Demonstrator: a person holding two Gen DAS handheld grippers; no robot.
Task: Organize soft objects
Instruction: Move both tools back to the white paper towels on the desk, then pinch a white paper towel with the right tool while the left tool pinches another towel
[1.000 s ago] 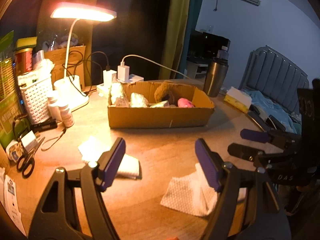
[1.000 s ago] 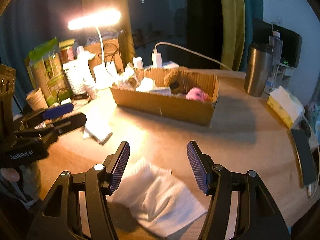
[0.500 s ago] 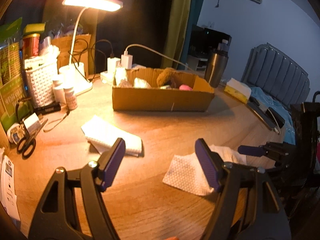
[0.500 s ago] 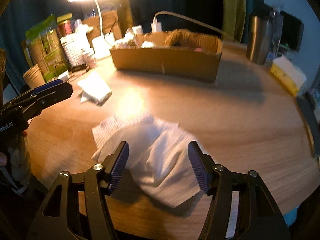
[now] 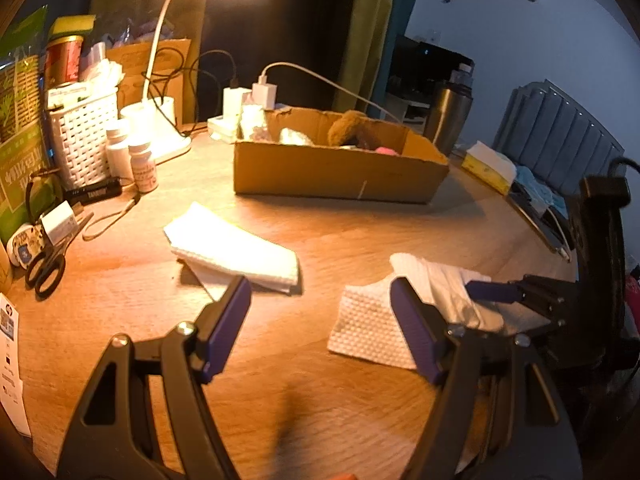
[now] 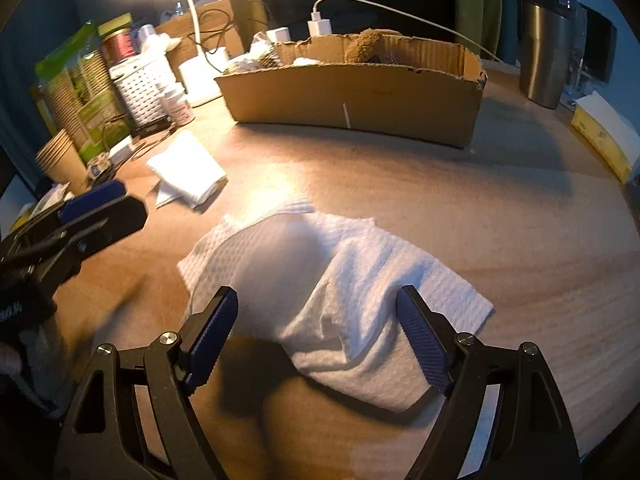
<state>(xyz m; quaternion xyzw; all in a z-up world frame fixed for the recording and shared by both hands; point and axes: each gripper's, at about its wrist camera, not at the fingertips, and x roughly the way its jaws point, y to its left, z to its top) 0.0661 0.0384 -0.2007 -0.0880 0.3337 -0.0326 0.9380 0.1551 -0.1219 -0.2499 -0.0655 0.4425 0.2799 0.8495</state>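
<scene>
Hovering low, right tongs [image 6: 316,336] have just been opening, jaws wide apart over a crumpled white cloth [image 6: 332,276] on the table [image 6: 500,216], pads not pressing it. Left tongs [image 5: 320,328] apart, empty. Folded cloth [image 5: 236,252] nearby; cardboard box [image 5: 340,172] behind.

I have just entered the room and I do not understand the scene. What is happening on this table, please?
A person holds a gripper in each hand and is tidying soft things. The right gripper, whose jaws have just been opening, stands over a crumpled white cloth without pinching it. The left gripper is open above bare table, near a folded white cloth. A cardboard box behind already holds some soft items.
</scene>
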